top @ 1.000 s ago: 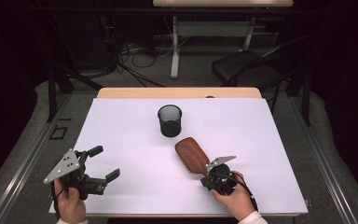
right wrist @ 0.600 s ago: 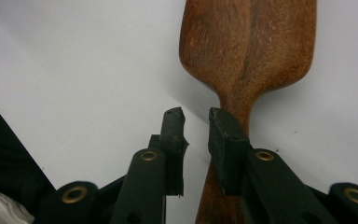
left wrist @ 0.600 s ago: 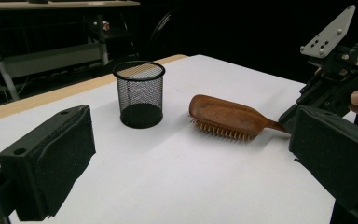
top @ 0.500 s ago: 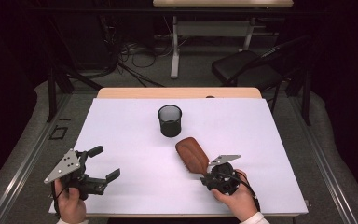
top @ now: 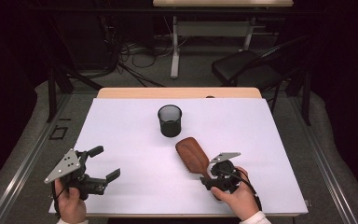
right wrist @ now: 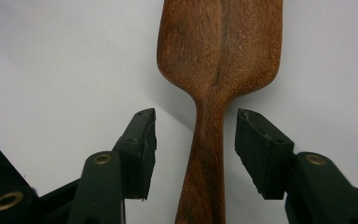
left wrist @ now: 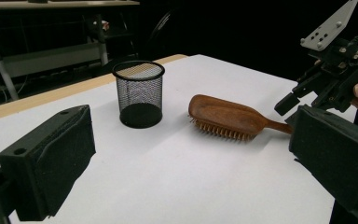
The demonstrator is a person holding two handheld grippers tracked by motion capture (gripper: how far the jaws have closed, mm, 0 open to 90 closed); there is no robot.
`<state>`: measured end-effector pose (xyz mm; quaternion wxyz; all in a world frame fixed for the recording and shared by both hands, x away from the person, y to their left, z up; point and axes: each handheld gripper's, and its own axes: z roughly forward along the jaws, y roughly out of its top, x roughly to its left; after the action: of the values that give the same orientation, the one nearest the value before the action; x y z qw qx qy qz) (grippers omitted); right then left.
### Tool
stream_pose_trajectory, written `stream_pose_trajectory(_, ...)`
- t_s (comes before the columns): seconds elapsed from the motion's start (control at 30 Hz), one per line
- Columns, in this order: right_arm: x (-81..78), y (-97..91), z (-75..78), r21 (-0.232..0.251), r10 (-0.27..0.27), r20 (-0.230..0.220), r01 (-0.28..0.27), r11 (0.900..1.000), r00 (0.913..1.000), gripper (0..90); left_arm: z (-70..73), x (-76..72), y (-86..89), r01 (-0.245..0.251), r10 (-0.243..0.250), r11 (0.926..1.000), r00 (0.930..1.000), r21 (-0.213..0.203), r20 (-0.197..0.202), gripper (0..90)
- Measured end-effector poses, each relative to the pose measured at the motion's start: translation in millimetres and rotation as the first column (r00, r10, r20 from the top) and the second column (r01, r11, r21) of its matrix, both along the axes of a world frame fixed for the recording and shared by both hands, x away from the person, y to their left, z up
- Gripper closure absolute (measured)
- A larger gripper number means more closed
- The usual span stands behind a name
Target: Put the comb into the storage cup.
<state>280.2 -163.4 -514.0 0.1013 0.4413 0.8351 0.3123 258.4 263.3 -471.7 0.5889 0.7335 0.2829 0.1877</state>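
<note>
Right gripper jaws just opened, released off the hairbrush handle lying between its fingers; left gripper open, idle. Release step; next, probably back straight off.

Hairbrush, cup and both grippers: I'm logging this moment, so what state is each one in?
Hairbrush: lying bristles down on the white table, handle between the right gripper's jaws, untouched.
Mesh cup: upright, empty, apart from the brush.
Right gripper: open; its jaws have just been opening, with a gap either side of the handle.
Left gripper: open, holding nothing, off to the table's left.
</note>
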Motion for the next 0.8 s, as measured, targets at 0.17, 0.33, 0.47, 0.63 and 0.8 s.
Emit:
stream_pose_trajectory(0.17,4.6,1.7,-1.5,-0.018,0.007,-0.015,-0.007,0.9998,0.9999,45.2,-0.2,0.0,-0.4,0.003,-0.003,1.0,1.0,0.002,0.001,0.4)
stream_pose_trajectory(0.33,9.1,6.0,-4.0,-0.046,0.013,-0.02,-0.014,0.9989,0.9997,47.1,-0.2,0.1,-0.4,0.002,-0.002,1.0,1.0,0.002,0.0,0.4)
stream_pose_trajectory(0.47,14.2,8.4,-5.3,-0.067,0.008,-0.044,-0.011,0.9977,0.999,49.5,-0.2,0.0,-0.4,0.003,-0.003,1.0,1.0,0.003,0.001,0.4)
stream_pose_trajectory(0.63,20.0,12.6,-6.3,-0.087,0.004,-0.068,-0.01,0.9962,0.9977,50.0,-0.1,-0.1,0.0,0.0,0.0,1.0,1.0,0.0,-0.001,0.4)
stream_pose_trajectory(0.8,26.5,14.7,-9.5,-0.116,0.006,-0.093,-0.017,0.9931,0.9957,50.7,-0.3,0.2,0.9,0.001,-0.001,1.0,1.0,-0.01,-0.003,0.4)
